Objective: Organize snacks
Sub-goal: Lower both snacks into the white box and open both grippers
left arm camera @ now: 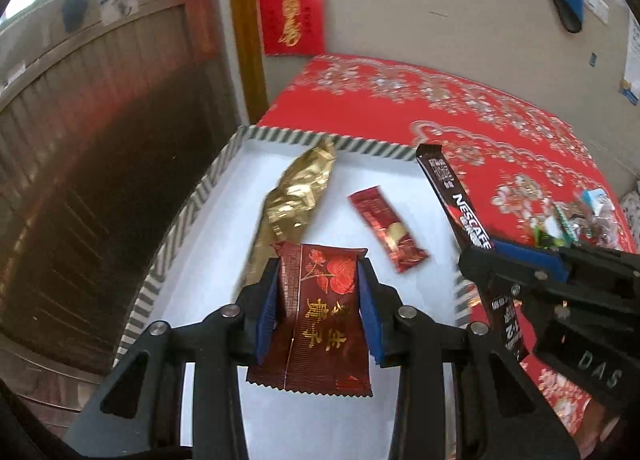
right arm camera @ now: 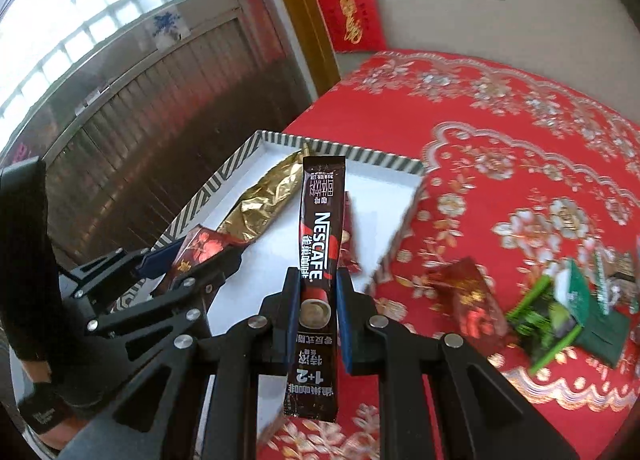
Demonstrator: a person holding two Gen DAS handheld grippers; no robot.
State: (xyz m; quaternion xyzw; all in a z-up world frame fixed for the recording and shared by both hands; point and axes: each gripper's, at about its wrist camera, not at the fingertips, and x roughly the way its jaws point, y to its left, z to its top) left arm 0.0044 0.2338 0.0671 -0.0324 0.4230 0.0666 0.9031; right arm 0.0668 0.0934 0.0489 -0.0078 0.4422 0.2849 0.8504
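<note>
The left tool (left arm camera: 318, 300) is pinching a dark red sachet with a rose print (left arm camera: 316, 312) by its two long edges, its blue pads (left arm camera: 267, 312) pressing the wrapper so that it is bowing slightly between them, and it is hanging over the near end of the white tray with the striped rim (left arm camera: 192, 199). The right tool (right arm camera: 318, 312) is nipped almost fully together on a Nescafé coffee stick (right arm camera: 316, 244), holding it around the middle with the top standing free over the tray's right side. Both packs are looking light and limp, thin film around powder, so they are flexing rather than resisting, and the glossy surface is probably slippery; a hold across the filled middle seems safer than on a crimped end. Already lying in the tray are a crumpled gold foil packet (left arm camera: 296, 195) and a small red stick sachet (left arm camera: 386, 230). More snacks, among them green packets (right arm camera: 560, 320) and another red sachet (right arm camera: 466, 300), are waiting on the red flowered cloth (right arm camera: 520, 139) covering the table.
</note>
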